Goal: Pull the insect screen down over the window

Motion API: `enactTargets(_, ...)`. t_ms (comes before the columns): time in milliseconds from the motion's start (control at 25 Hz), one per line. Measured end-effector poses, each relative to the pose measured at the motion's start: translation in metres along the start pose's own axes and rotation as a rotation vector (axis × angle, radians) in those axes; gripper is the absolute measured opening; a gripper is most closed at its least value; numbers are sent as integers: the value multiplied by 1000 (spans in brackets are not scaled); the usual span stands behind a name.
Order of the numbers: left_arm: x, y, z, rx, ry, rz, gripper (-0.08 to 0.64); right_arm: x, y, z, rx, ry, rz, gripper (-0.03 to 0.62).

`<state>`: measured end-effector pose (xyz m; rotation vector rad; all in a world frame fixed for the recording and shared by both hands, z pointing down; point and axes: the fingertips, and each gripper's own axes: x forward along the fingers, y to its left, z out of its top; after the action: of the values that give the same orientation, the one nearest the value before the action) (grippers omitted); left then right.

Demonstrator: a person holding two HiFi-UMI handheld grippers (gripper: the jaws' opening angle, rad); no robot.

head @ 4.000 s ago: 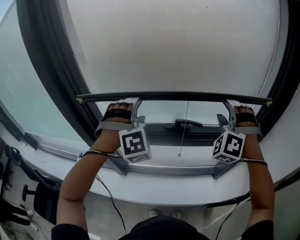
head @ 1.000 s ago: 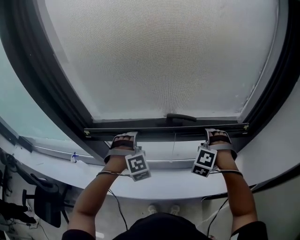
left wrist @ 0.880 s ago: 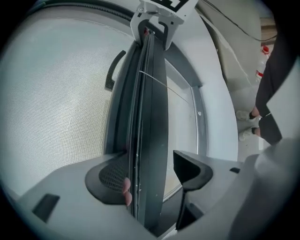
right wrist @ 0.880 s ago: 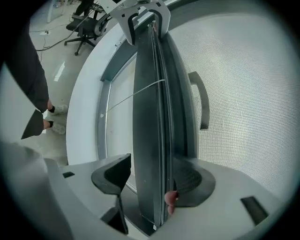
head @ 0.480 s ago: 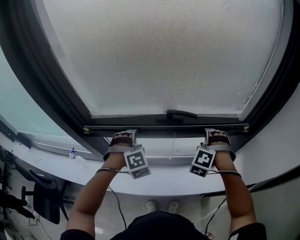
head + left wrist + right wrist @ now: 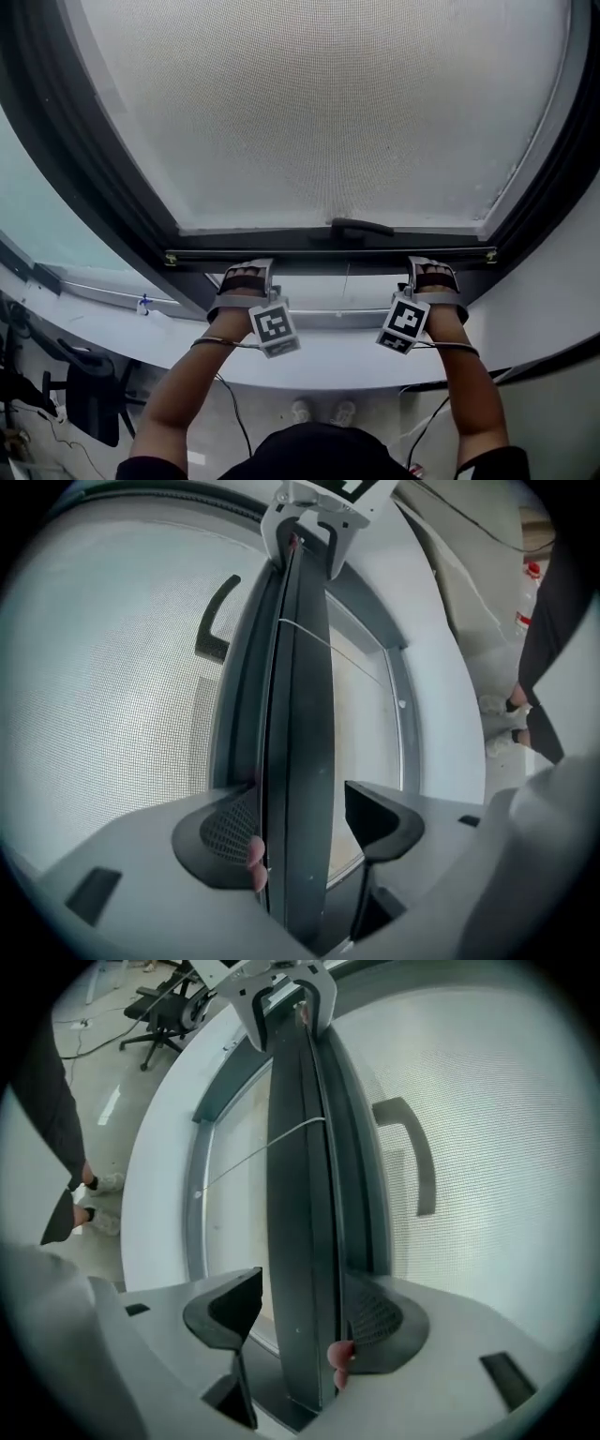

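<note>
**A:** Where has the insect screen (image 6: pixel 328 112) got to?

**B:** Its mesh covers nearly the whole window. Four seconds back the bottom bar (image 6: pixel 328 255) hung above the window handle (image 6: pixel 361 227). Now it sits just under the handle, and in the last half second it has hardly shifted.

**A:** So the pull is almost done?

**B:** Probably. A pale strip still shows between the bar and the lower frame rail (image 6: pixel 328 319), so a short last stretch seems left.

**A:** And the grippers?

**B:** The left gripper (image 6: pixel 246 274) and right gripper (image 6: pixel 433 272) straddle the bar near its two ends. In each gripper view the jaws stand apart with the bar between them. The perforated pad lies against it and the other jaw sits just clear, so the bar looks hooked rather than pinched.

**A:** What can't be made out?

**B:** The screen's top is cut off, and the lower end of the thin pull cord (image 6: pixel 346 281) is hard to follow. Any catch the bar should meet is hidden. A pink fingertip (image 6: pixel 253 855) peeks out beside the left pad, but what it is doing there is unclear.
</note>
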<state>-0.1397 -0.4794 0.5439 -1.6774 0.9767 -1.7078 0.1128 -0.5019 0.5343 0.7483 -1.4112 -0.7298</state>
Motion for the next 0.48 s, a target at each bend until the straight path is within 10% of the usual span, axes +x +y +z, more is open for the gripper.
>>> enactTargets(480, -1, 14, 2, -84, -19, -7, 218, -2, -4, 2, 5, -37, 57, 265)
